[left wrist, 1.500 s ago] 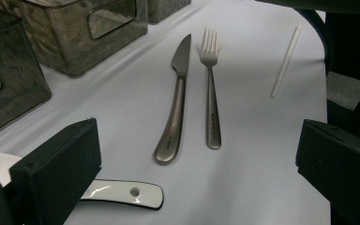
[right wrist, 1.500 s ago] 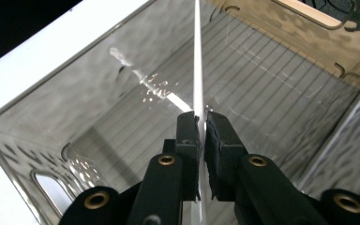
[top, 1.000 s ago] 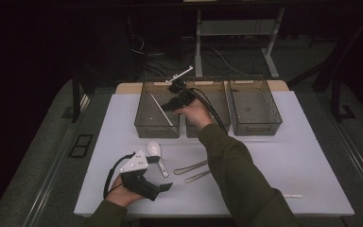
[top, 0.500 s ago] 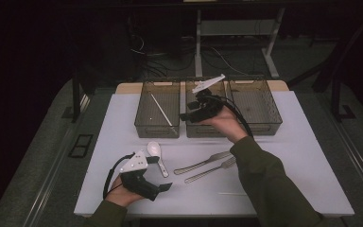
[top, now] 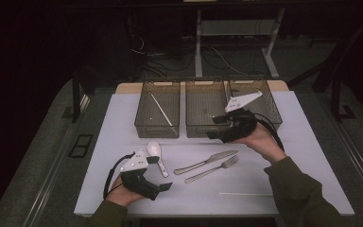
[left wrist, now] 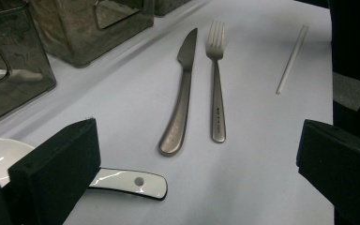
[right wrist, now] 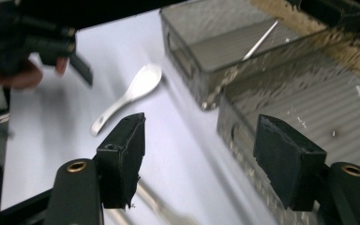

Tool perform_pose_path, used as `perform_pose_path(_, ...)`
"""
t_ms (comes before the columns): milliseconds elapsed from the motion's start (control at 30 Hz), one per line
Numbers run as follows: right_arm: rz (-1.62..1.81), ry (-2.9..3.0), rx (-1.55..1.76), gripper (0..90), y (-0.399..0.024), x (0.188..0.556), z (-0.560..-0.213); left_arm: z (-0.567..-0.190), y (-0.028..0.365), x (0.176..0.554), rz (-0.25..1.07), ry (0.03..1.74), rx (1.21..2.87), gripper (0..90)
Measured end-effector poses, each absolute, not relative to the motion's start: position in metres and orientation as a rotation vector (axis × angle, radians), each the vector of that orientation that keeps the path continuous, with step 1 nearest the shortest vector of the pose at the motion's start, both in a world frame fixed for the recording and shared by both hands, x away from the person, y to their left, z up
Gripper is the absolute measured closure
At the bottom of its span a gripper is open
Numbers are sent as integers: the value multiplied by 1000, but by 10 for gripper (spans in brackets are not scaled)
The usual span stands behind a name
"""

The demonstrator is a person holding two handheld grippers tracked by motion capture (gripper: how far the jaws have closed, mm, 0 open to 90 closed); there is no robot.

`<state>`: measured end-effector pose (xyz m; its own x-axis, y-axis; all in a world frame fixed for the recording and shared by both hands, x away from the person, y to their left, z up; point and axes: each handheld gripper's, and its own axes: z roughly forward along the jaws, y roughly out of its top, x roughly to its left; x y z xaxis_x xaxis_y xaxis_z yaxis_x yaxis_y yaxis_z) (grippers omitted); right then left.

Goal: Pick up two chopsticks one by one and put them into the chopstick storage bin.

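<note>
Altogether, three wire bins stand in a row at the far edge of the white surface [top: 312, 156]: a left bin [top: 144, 120], a middle bin [top: 204, 106] and a right bin [top: 269, 101]. One white stick [top: 161, 109] lies slantwise in the left bin; a second stick [top: 246, 193] lies on the surface well in front of the bins, toward the right. In front of the middle bin lie one knife [top: 204, 162] and one fork [top: 212, 168], side by side and close together, both dull silver metal, their tips pointing up and to the right. One spoon [top: 155, 154] rests in front of the left bin; it is glossy white, with a deep round bowl and a short handle pierced by a small hole.

Two hand-held grippers are in play. The right hand-held gripper [top: 216, 127] hovers over the front wall of the middle bin, its jaws well apart with nothing between them; they have just been opening. The left hand-held gripper [top: 163, 187] sits low on the surface in front of the left bin, just beside the spoon's handle, jaws wide apart and empty, facing the knife and fork.
</note>
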<state>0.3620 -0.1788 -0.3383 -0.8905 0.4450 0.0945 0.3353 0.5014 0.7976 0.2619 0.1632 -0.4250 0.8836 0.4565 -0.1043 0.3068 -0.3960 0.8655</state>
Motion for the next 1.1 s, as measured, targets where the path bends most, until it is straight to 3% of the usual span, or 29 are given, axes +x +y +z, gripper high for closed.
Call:
perform_pose_path(667,1336,2632,728,401,-265,295,-382,-426,161,261,188,550,2034,0)
perform_pose_path(1100,1260,2718,673,550,-287,265,-404,-426,162,261,185,547,2044,0)
